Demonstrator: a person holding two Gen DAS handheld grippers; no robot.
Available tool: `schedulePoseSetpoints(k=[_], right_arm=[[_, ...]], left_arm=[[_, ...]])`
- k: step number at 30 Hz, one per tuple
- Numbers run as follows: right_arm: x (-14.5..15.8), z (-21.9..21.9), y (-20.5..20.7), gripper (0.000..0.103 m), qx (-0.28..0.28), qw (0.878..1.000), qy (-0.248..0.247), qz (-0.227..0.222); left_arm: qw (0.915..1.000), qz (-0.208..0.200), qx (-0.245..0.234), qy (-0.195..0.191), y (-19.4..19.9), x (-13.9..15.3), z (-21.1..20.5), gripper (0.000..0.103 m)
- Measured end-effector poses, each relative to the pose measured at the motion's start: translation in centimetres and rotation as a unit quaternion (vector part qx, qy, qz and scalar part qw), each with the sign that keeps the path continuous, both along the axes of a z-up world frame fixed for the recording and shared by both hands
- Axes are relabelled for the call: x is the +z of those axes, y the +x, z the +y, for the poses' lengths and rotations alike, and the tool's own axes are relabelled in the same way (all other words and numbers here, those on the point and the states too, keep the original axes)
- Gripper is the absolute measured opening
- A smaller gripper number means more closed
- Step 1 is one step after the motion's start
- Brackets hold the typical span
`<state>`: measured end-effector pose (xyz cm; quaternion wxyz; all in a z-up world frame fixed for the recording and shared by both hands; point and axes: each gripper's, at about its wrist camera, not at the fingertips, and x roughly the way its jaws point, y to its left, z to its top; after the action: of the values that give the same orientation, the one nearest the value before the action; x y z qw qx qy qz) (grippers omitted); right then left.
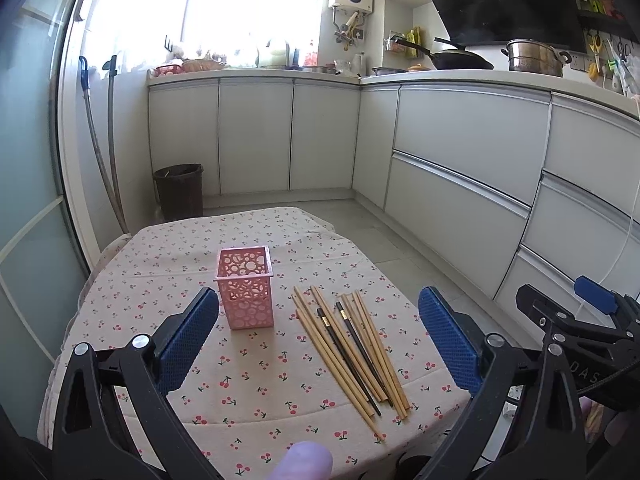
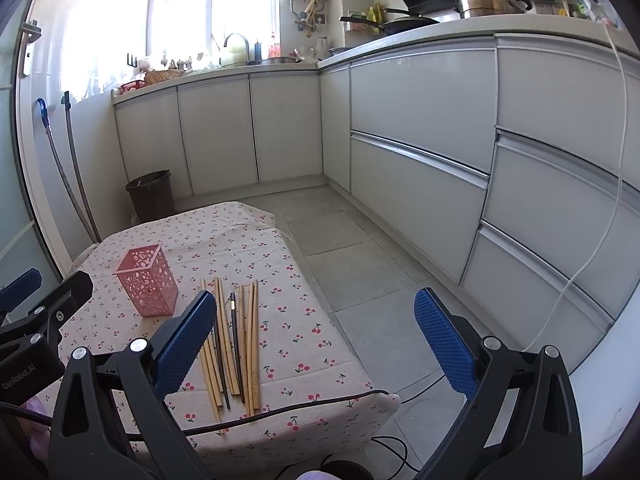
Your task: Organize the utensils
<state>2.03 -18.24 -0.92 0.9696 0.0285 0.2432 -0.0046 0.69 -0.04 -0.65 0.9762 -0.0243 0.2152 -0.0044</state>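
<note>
In the left wrist view the left claw hung above the near edge of the tabletop, its blue pads spread wide apart with nothing between them. A pink perforated holder stood upright at the centre of the frame on the cherry-print tablecloth. Just right of it, apart from its base, lay a loose bundle of chopsticks, mostly pale wooden ones with two black ones among them, fanned diagonally toward the lower right of the frame. The right claw's black frame showed at the right edge.

In the right wrist view the right claw also stood wide open and held nothing; its left pad covered the near ends of some chopsticks, while its right pad sat over the grey floor tiles. The pink perforated holder stood at the left of the frame, near the chopsticks but not touching them. A black cable ran across the tabletop's near edge. A dark waste bin stood on the floor beyond, beside white cabinets
</note>
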Motion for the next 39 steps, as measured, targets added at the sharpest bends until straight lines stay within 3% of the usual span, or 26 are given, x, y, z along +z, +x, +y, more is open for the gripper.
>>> schedulePoseSetpoints(k=[39], right_arm=[[0.29, -0.32, -0.10, 0.096, 0.002, 1.000, 0.000, -0.002]], left_arm=[[1.0000, 0.003, 0.000, -0.003, 0.12, -0.33, 0.02, 0.096]])
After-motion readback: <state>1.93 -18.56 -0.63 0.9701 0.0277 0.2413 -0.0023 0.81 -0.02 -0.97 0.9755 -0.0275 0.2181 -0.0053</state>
